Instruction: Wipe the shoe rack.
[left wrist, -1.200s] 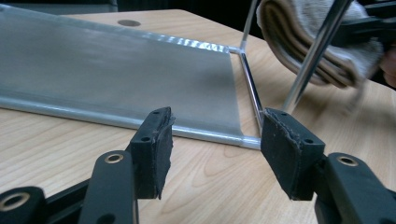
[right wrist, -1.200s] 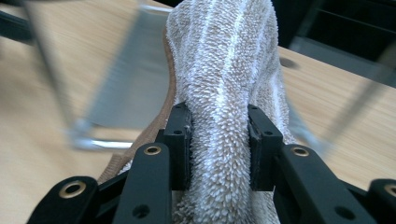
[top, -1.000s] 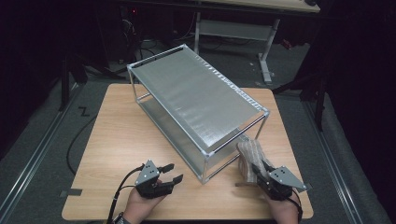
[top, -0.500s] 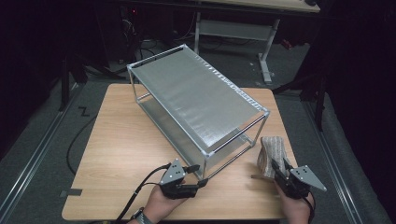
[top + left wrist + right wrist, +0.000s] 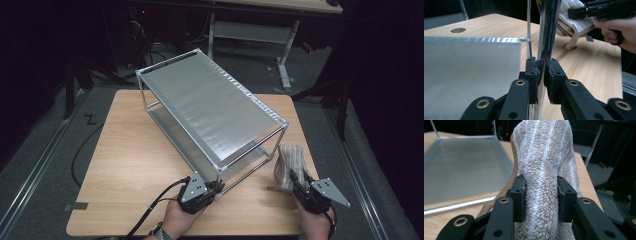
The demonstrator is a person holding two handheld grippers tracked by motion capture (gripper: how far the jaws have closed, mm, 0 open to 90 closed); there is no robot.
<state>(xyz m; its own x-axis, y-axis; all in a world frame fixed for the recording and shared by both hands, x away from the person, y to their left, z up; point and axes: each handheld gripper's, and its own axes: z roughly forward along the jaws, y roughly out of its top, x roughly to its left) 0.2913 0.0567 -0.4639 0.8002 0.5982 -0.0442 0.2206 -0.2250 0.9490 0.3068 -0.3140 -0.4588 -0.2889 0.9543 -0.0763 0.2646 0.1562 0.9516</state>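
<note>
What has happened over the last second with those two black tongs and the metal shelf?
The left tongs moved right along the table's near edge and closed on the near corner post of the silver two-tier metal shelf rack. The right tongs, clamped on the folded beige striped towel, drifted right and slightly back, carrying the towel away from the rack. The rack stayed in place on the light wooden table.
</note>
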